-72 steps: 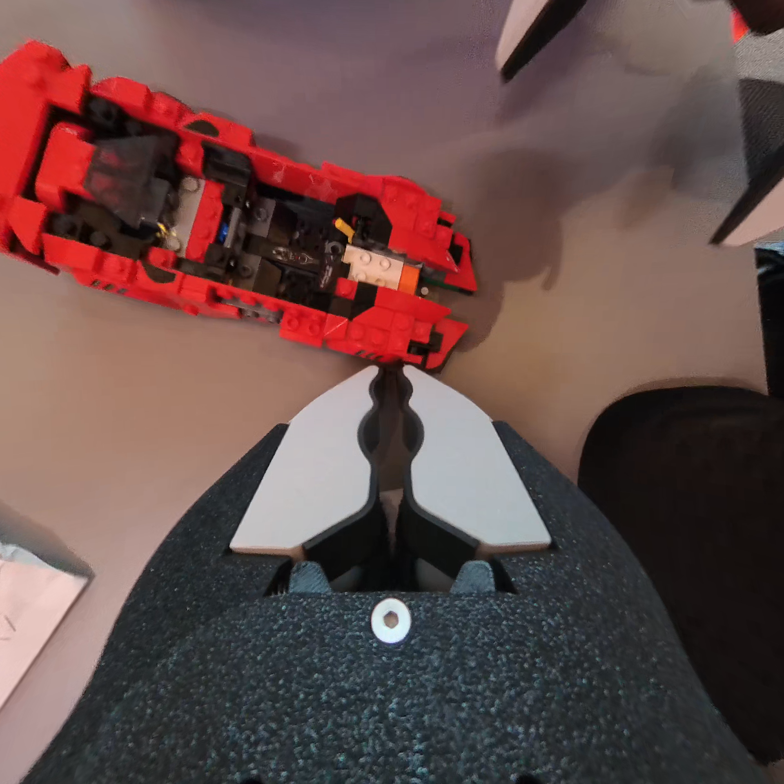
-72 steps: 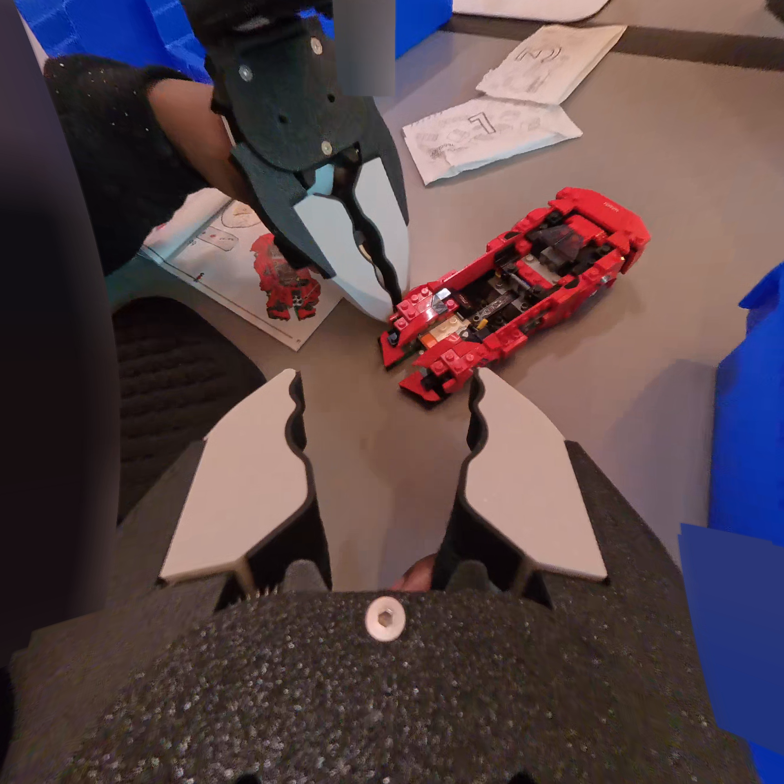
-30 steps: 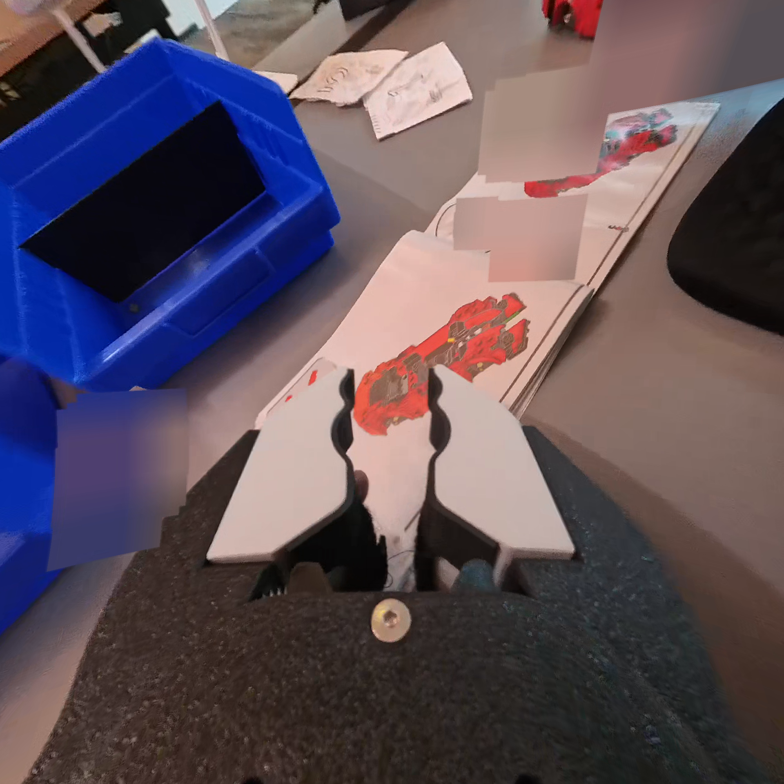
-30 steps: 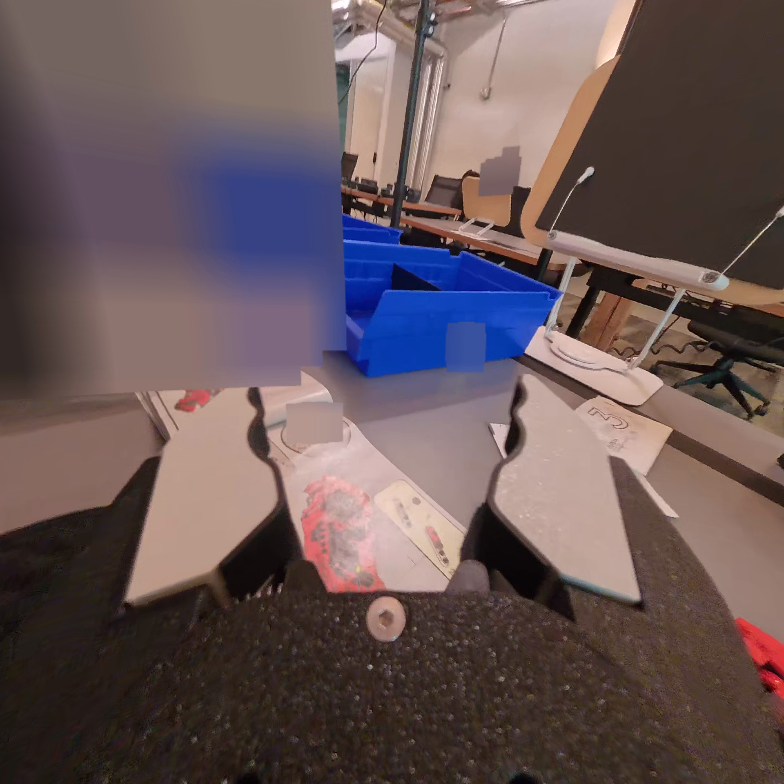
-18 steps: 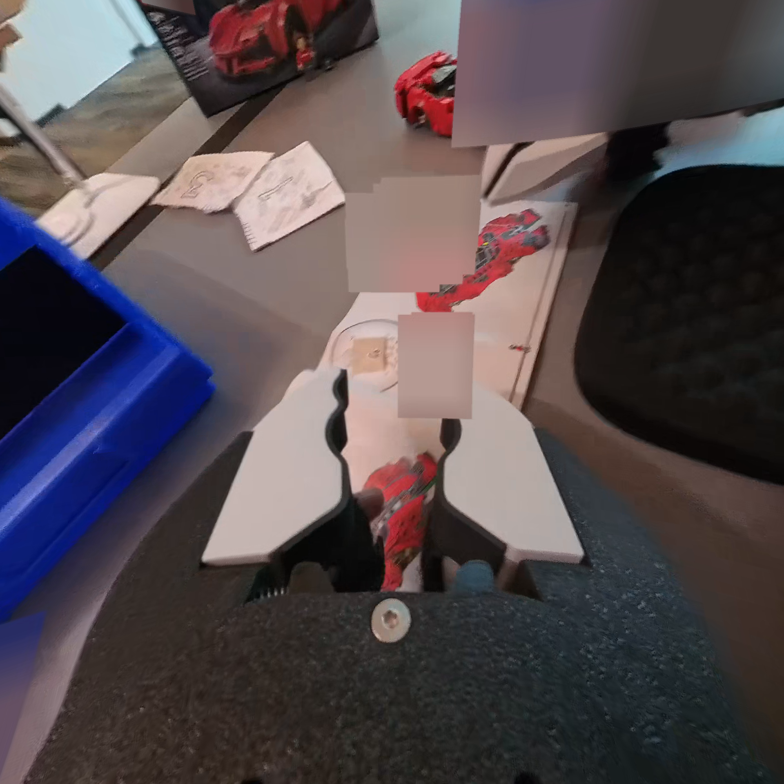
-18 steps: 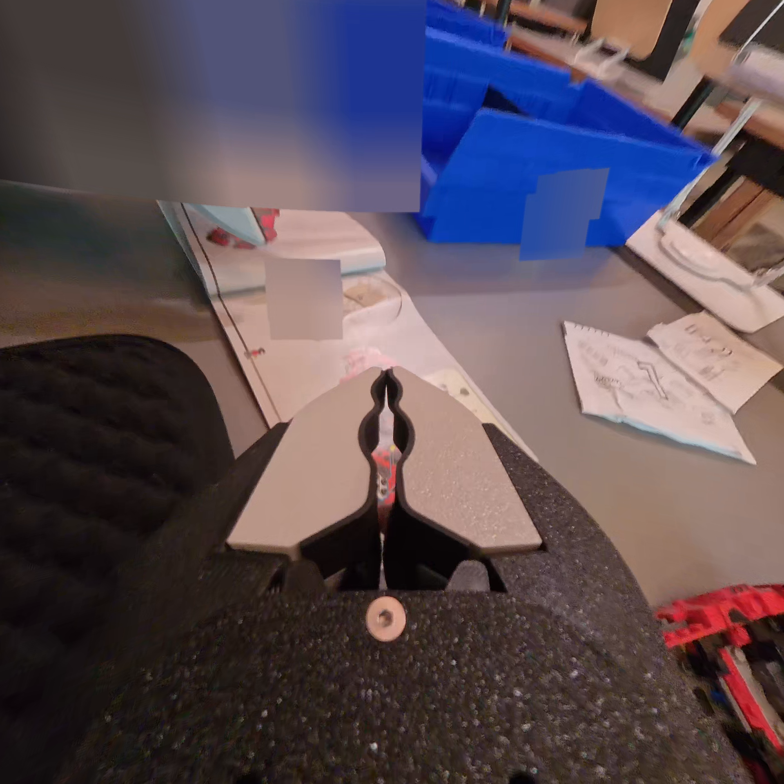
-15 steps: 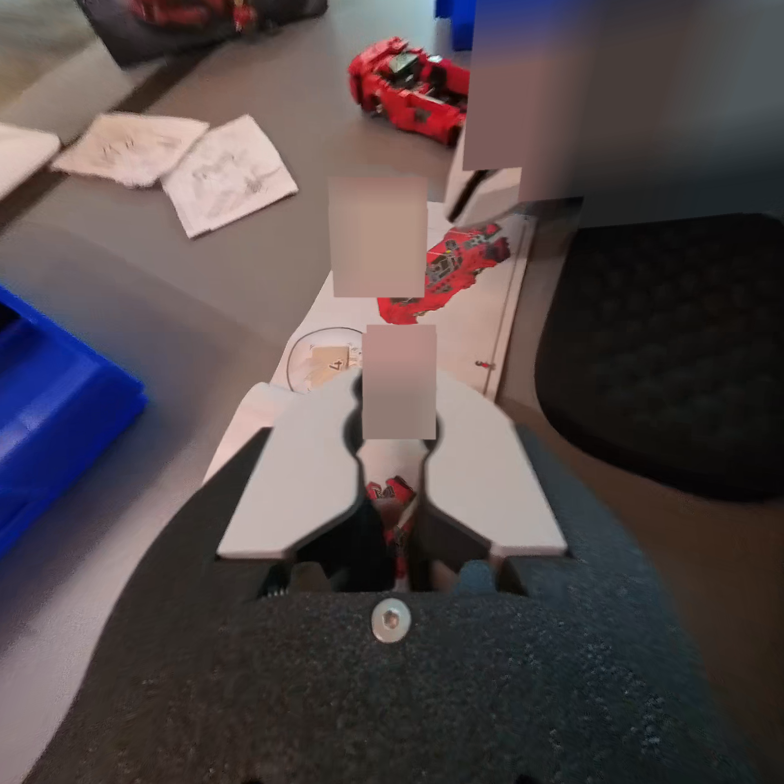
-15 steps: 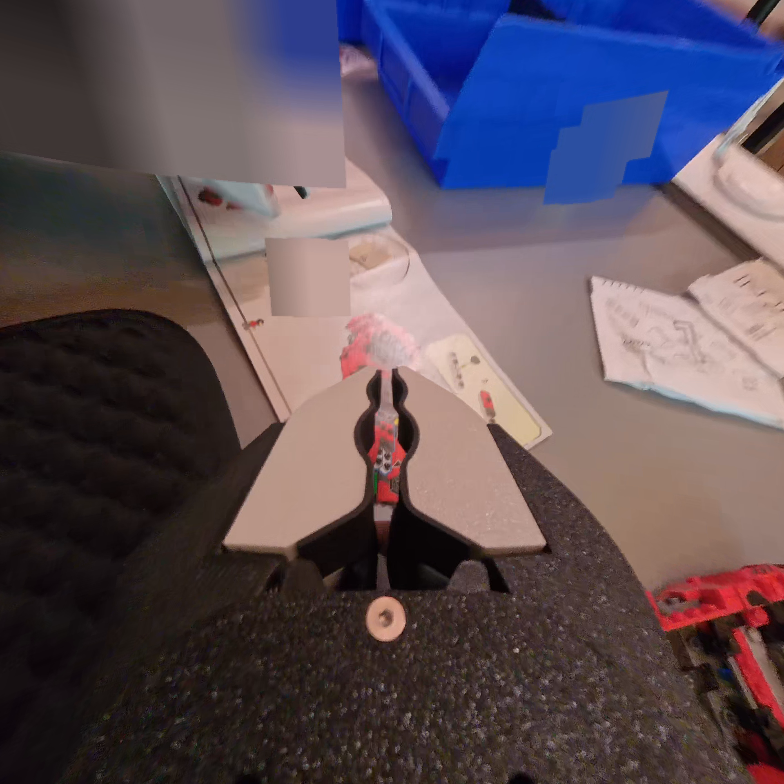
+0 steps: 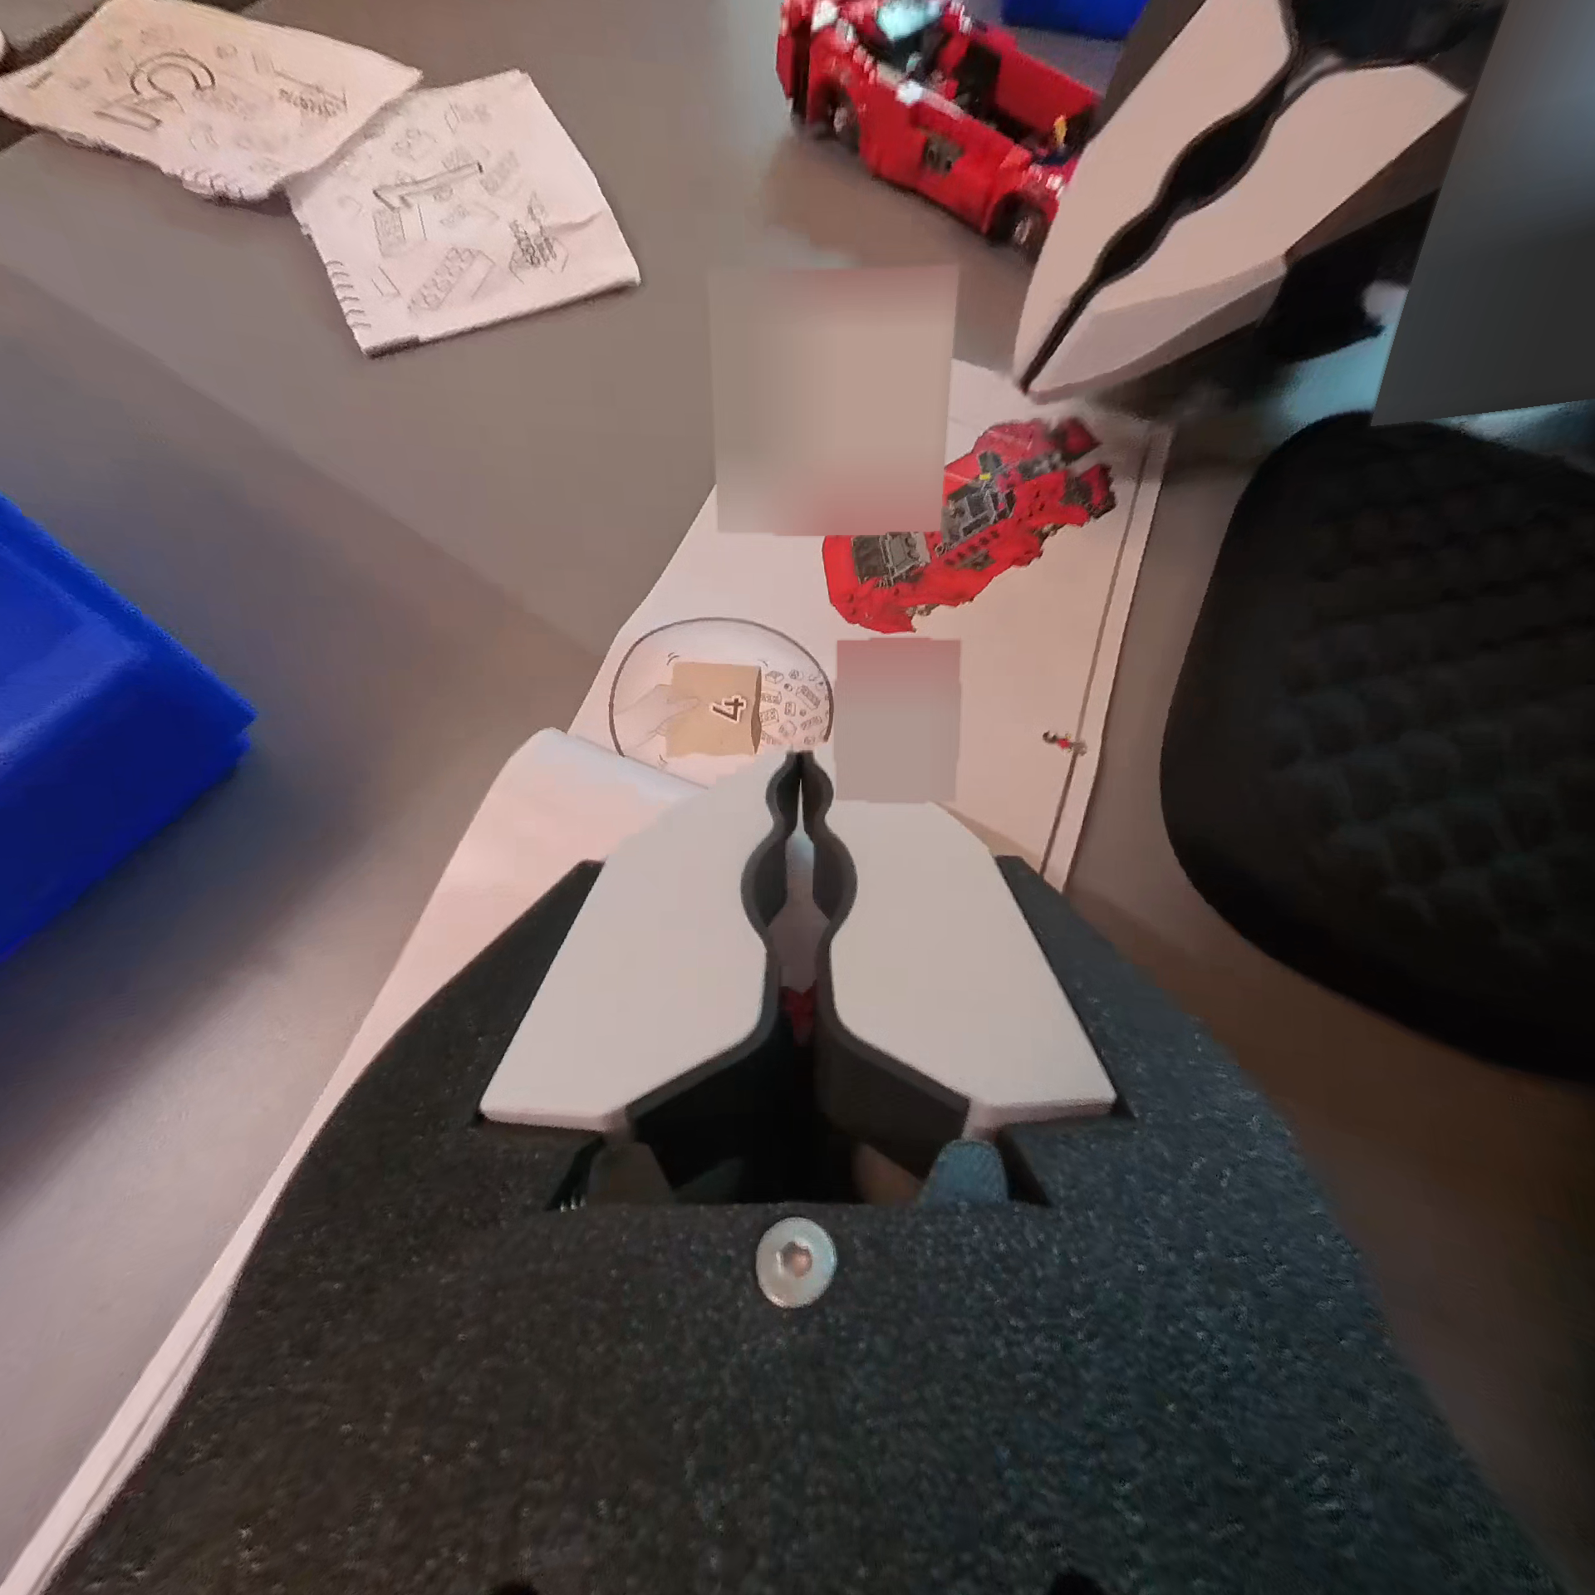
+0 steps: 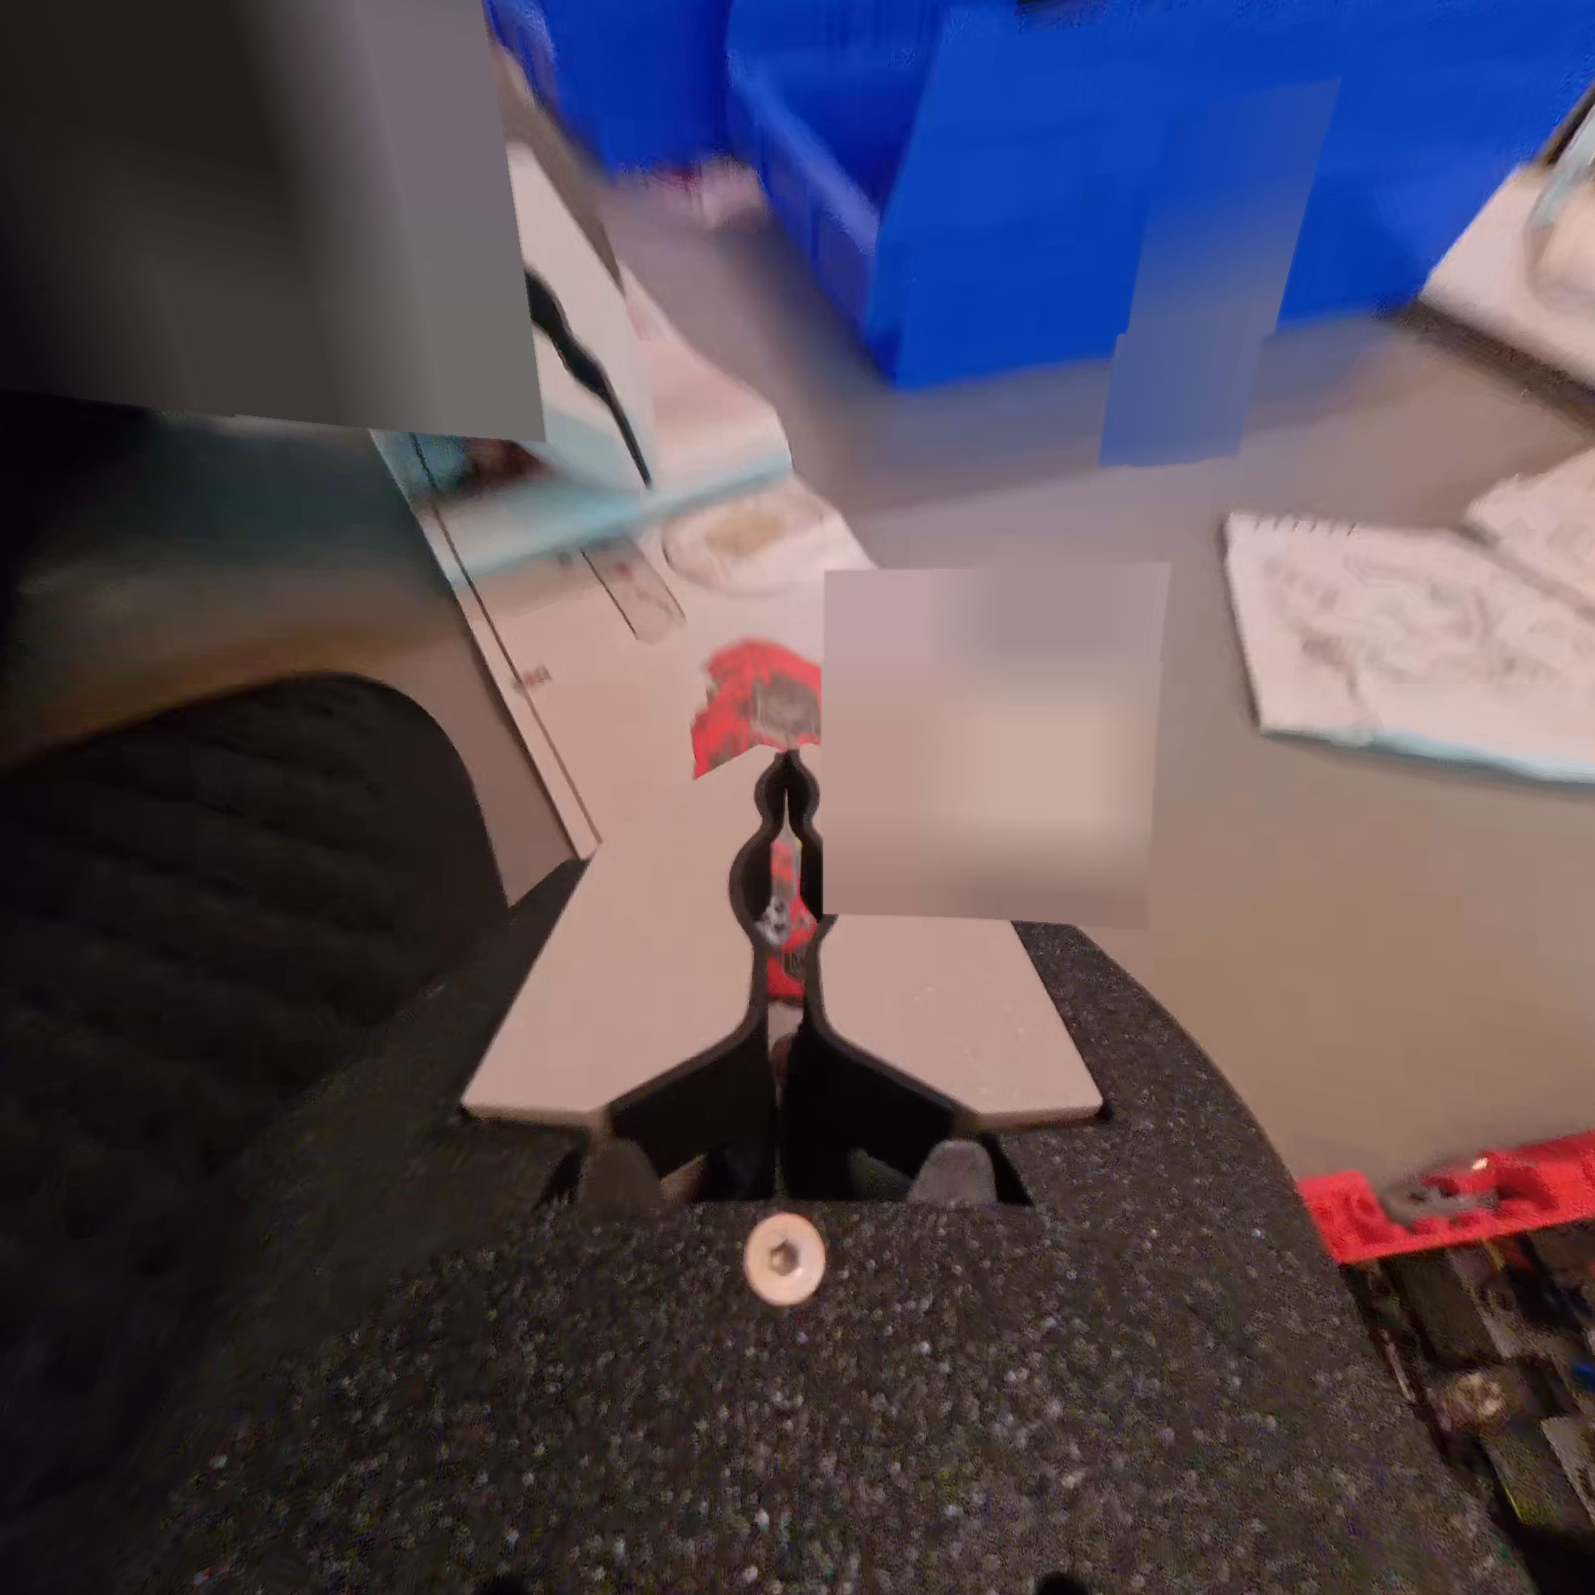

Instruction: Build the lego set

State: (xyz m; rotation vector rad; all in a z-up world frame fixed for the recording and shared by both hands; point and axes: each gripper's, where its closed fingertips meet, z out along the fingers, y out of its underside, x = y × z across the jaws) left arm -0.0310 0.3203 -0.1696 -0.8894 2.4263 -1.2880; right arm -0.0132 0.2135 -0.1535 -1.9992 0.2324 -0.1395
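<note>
A grey table (image 9: 362, 535) carried an open booklet (image 9: 1018, 690) near its edge.
Both the left gripper (image 9: 798, 764) and right gripper (image 10: 787, 759) were pressed together over its pages; the red toy car (image 9: 923, 95) sat farther in.

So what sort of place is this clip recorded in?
Probably a workbench or office desk set up for a building-toy session: a grey tabletop carries an open white instruction booklet, a part-built red brick car, torn white paper bags and a blue plastic storage bin.
</note>
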